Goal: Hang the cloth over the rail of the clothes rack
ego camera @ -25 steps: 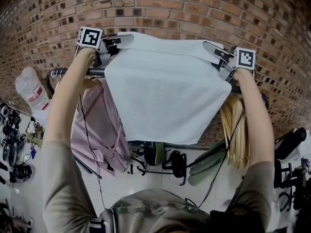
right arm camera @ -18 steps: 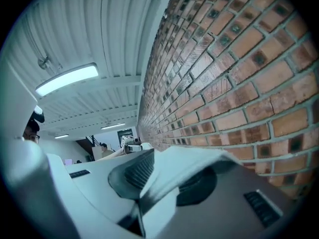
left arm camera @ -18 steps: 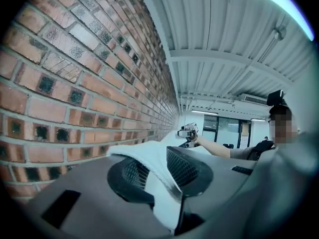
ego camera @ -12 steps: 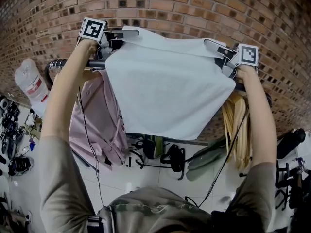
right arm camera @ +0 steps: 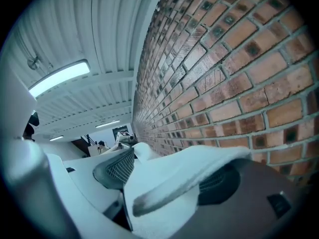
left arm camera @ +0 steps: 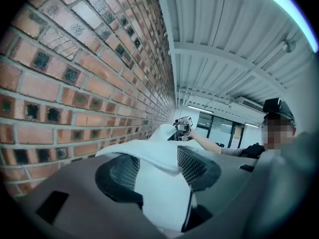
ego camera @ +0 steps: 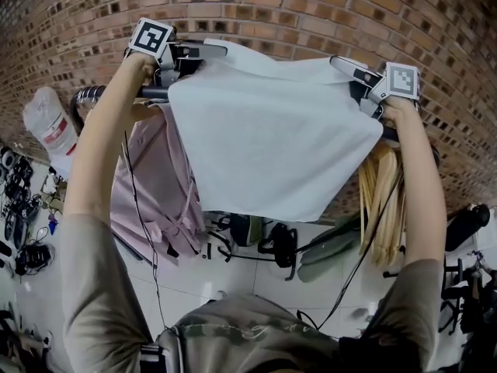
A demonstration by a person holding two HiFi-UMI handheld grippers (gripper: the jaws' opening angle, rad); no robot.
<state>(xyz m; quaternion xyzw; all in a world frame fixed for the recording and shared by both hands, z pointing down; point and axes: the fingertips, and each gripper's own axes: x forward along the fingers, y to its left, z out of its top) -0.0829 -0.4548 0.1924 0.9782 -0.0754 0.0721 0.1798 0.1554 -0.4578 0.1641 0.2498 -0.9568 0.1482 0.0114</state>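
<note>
Left gripper (ego camera: 199, 56): up at the cloth's left corner, just beside the brick wall (ego camera: 311, 10), marker cube facing the head view.
Left jaws: released! They stand well apart and have just been opening. In the left gripper view (left arm camera: 158, 164) the corner lies loose between them, flopped over the jaw on the wall side, and nothing is pinching it.
Right gripper (ego camera: 352, 74): up at the opposite corner, also close to the bricks.
Right jaws: let go as well, spread wide and just been opening. In the right gripper view (right arm camera: 167, 176) a thick fold is slumped across the wall-side jaw and fills the gap, with the other jaw clear of it.
Cloth (ego camera: 272, 142): white and spread wide between the two grippers. Its top edge is up by the wall and the big front panel hangs down towards the person.
Rail (ego camera: 116, 94): a dark bar. It shows at the left end, then runs under the cloth and is hidden along the middle.
Pink garment (ego camera: 155, 196): hanging from the rail at the left, just beside the cloth and partly behind its edge.
Wooden hangers (ego camera: 380, 208): bunched below the right arm, to the right of the cloth.
Water bottle (ego camera: 48, 134): well apart, at the far left by the wall.
Floor (ego camera: 233, 286): pale tiles far below.
</note>
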